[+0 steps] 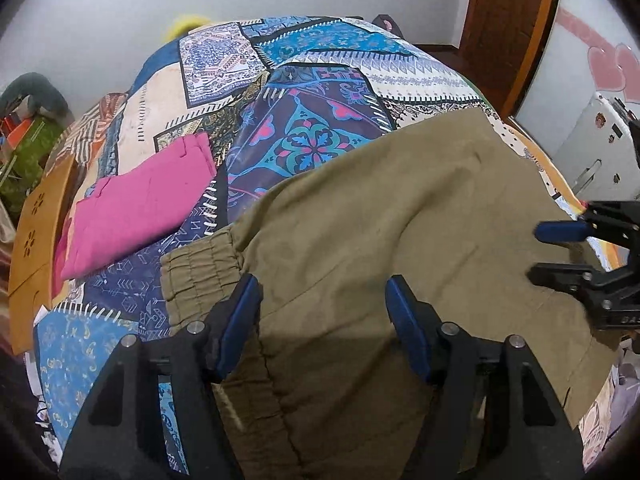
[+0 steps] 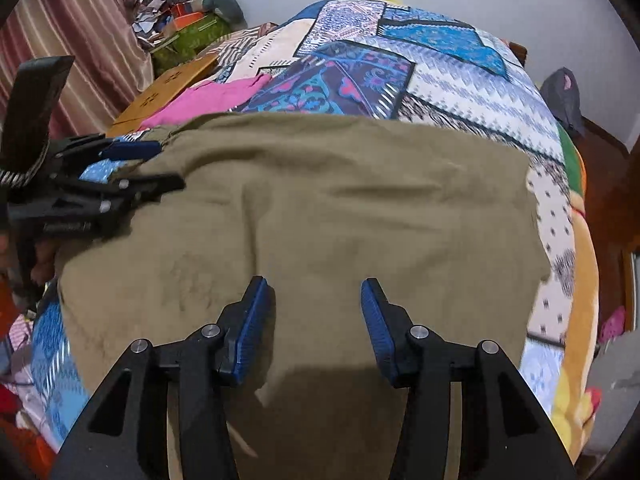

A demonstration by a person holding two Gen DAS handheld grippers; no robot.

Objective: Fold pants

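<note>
Surface: a bed covered by a patchwork bedspread [image 1: 312, 92] in blue, white and purple prints. White walls stand behind it; a wooden door frame [image 1: 504, 32] is at the right of the left wrist view.

Task item: olive pants [image 1: 400, 216] lie flat on the near part of the bed, partly folded. The elastic waistband [image 1: 200, 276] points to the left of the left wrist view and the cloth runs away to the right, so the long axis lies across both views.

Left claw [image 1: 320, 320]: released, blue pads apart above the waistband end, nothing pinched.
Right claw [image 2: 318, 320]: released, pads apart over the middle of the pants, nothing between them.

View differences: the left wrist view alone shows the waistband and the full shape of a folded pink garment [image 1: 140, 208] lying beside the pants. The right wrist view alone shows a striped curtain [image 2: 80, 40] and the far straight edge of the pants.
</note>
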